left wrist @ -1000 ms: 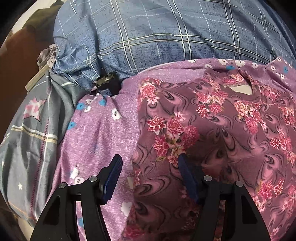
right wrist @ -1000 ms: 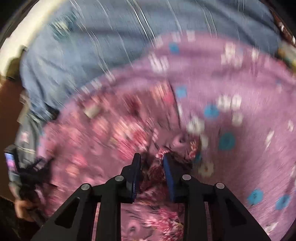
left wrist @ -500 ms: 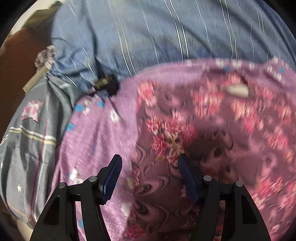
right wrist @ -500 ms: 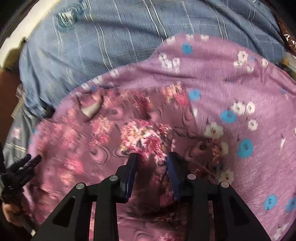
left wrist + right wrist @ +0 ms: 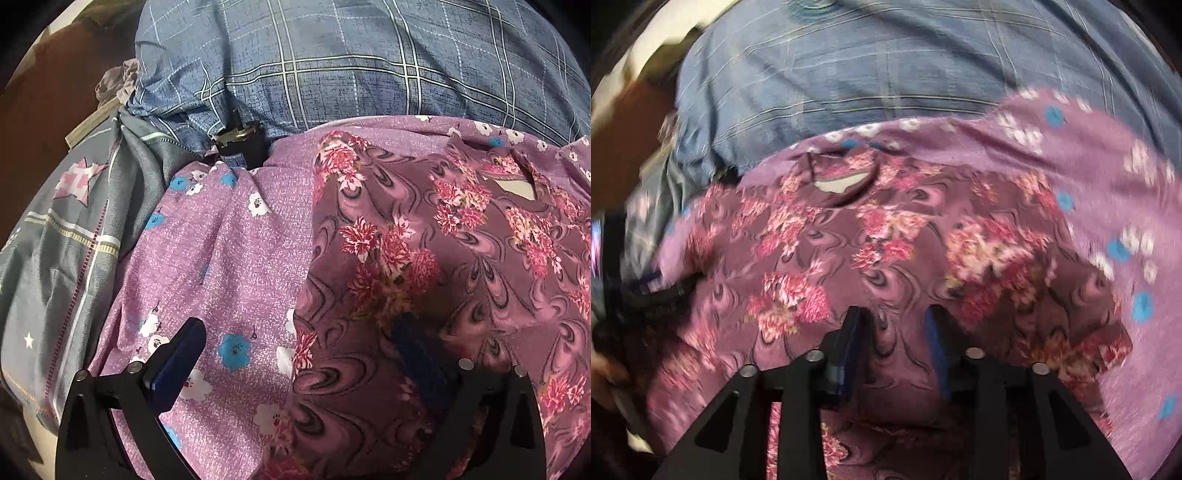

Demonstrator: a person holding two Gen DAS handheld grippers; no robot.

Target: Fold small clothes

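Observation:
A small maroon top with pink flowers (image 5: 424,266) lies spread on a lilac flowered sheet (image 5: 229,258); its neck opening faces away. It also shows in the right wrist view (image 5: 871,251), blurred. My left gripper (image 5: 299,350) is open wide, straddling the top's left edge, one finger over the sheet and one over the top. My right gripper (image 5: 894,332) stands open over the top's lower middle, with nothing between its fingers. The left gripper shows at the left edge of the right wrist view (image 5: 639,291).
A blue checked pillow (image 5: 351,62) lies behind the sheet. A grey starred cloth (image 5: 66,236) hangs at the left. A small black object (image 5: 240,144) sits at the pillow's edge. Brown floor (image 5: 48,92) lies beyond the bed's left side.
My right gripper has let go of the top's fabric, opened and moved left over the garment, which now lies flatter. My left gripper has stayed open in much the same place.

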